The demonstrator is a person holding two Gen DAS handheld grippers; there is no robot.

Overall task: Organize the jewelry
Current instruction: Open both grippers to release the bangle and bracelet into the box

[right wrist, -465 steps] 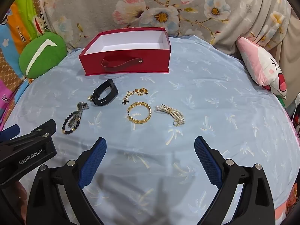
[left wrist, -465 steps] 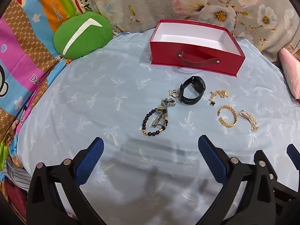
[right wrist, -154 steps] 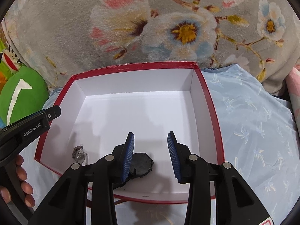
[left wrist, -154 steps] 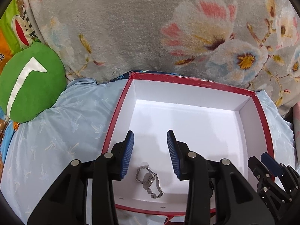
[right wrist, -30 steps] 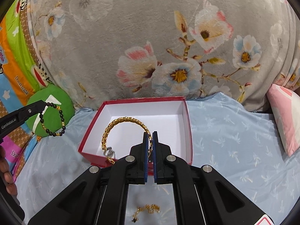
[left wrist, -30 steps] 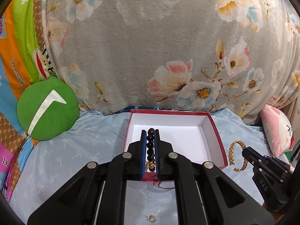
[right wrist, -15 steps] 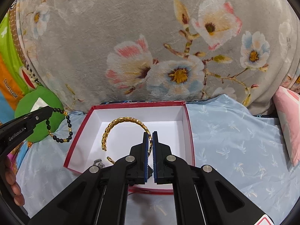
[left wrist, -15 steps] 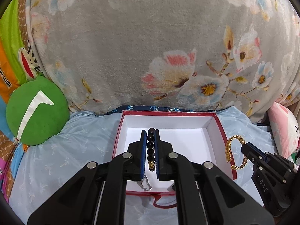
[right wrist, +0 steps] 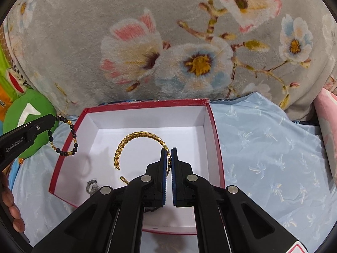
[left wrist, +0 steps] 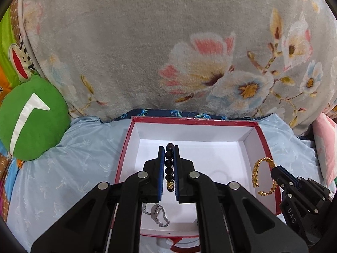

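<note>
My left gripper is shut on a black bead bracelet and holds it above the open red box with a white inside. The bracelet also shows hanging at the left of the right wrist view. My right gripper is shut on a gold chain bangle, held over the same box; the bangle shows at the right in the left wrist view. A silver watch lies in the box's near left corner.
The box stands on a light blue bedsheet against a grey floral blanket. A green round cushion lies to the left and a pink pillow to the right.
Both grippers have moved forward toward the box with their bracelets; the box looks larger and nearer, and both bracelets now hang over its inside.
</note>
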